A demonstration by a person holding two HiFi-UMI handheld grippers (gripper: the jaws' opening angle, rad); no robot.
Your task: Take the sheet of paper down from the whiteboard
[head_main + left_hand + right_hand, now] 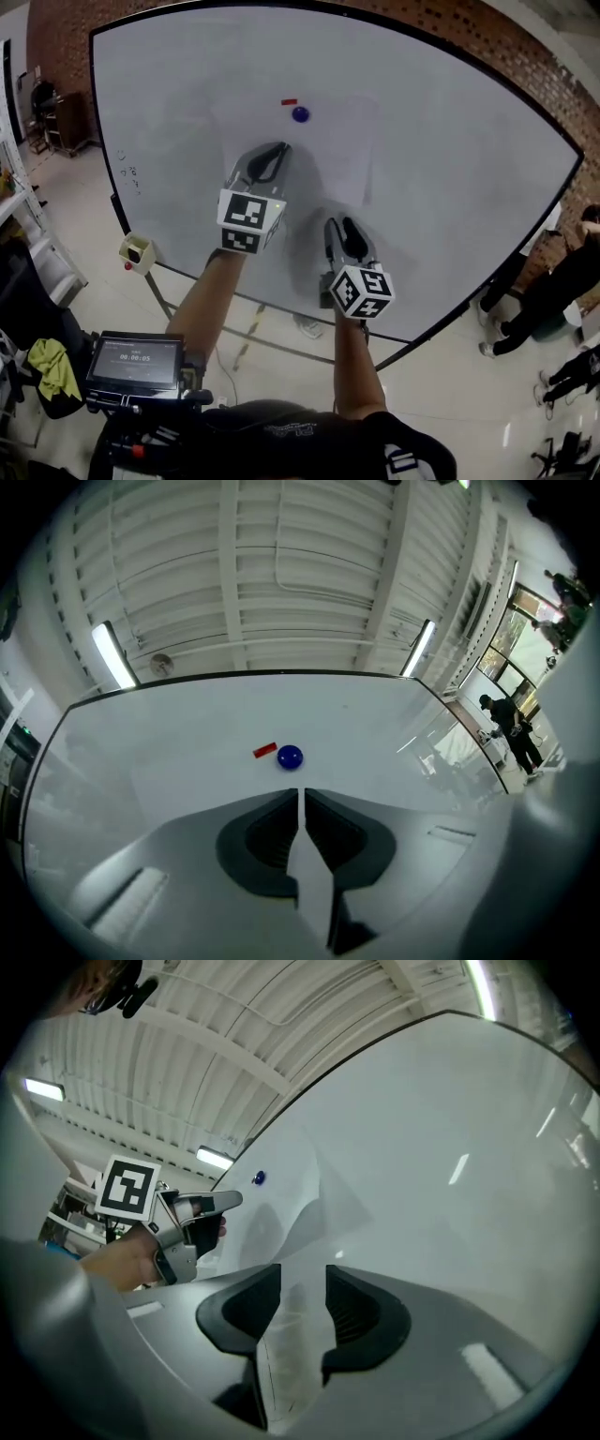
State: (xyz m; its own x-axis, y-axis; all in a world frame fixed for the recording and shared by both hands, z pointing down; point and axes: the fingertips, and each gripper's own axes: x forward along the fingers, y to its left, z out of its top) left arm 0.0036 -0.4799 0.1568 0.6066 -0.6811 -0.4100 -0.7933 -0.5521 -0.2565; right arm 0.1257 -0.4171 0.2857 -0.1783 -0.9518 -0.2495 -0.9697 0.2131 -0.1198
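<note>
**Head view:** the sheet point(323, 155) hangs on the whiteboard point(450, 187), pinned near its top edge by a blue magnet point(300, 114). A red strip point(289, 101) sits just up-left of the magnet. The left tongs point(279, 150) point at the board just below the magnet and slightly to its left, over the sheet. The right tongs point(339, 225) are further below the magnet and to its right, near the sheet's bottom edge.

**Left gripper view:** the magnet is straight above the tips, near them but apart. The left tongs are clenched to a hairline slit and grasp nothing.

**Right gripper view:** the right tongs are released, with the pads wide apart and pressing on nothing. Below the magnet, the sheet's lower part stands a little off the board, just beyond the tips. Whether its edge reaches into the gap I cannot tell. The left tongs show at the left, below the magnet.
</note>
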